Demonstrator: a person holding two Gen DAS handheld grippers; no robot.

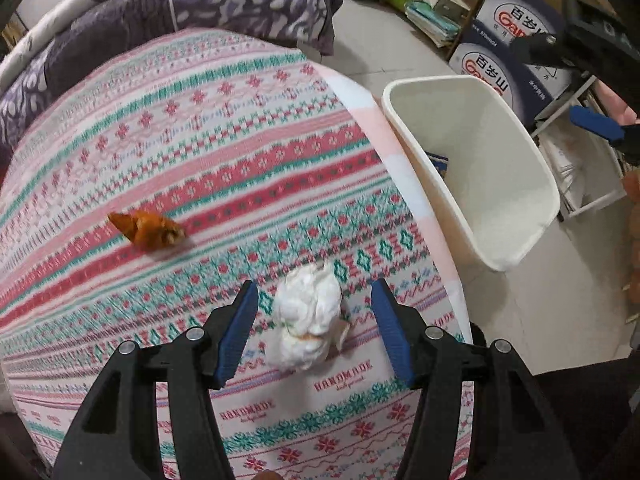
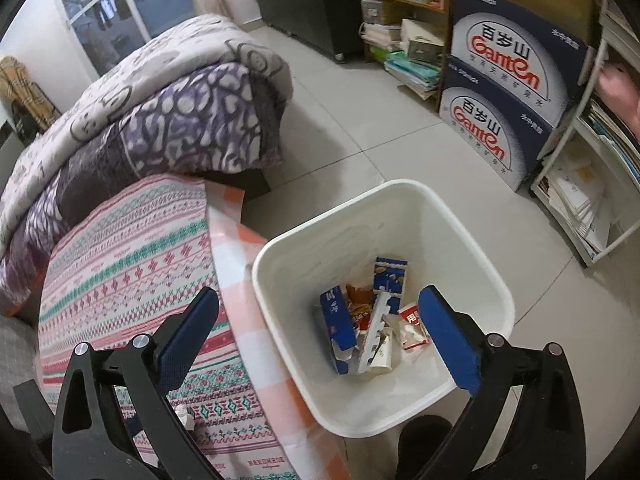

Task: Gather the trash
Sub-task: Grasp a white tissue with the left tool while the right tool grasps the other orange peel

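Observation:
A crumpled white tissue wad lies on the patterned tablecloth. My left gripper is open and straddles the wad, a blue pad on each side with a gap to it. An orange-brown crumpled scrap lies farther left on the cloth. The white trash bin stands on the floor beside the table's right edge. In the right wrist view my right gripper hangs wide open over the bin with nothing between its jaws. Blue cartons and torn wrappers lie in the bin.
A folded purple and grey quilt lies at the table's far end. Blue water cartons, a bookshelf and a white rack of papers line the tiled floor behind the bin. The right gripper's blue pad shows at the left view's right edge.

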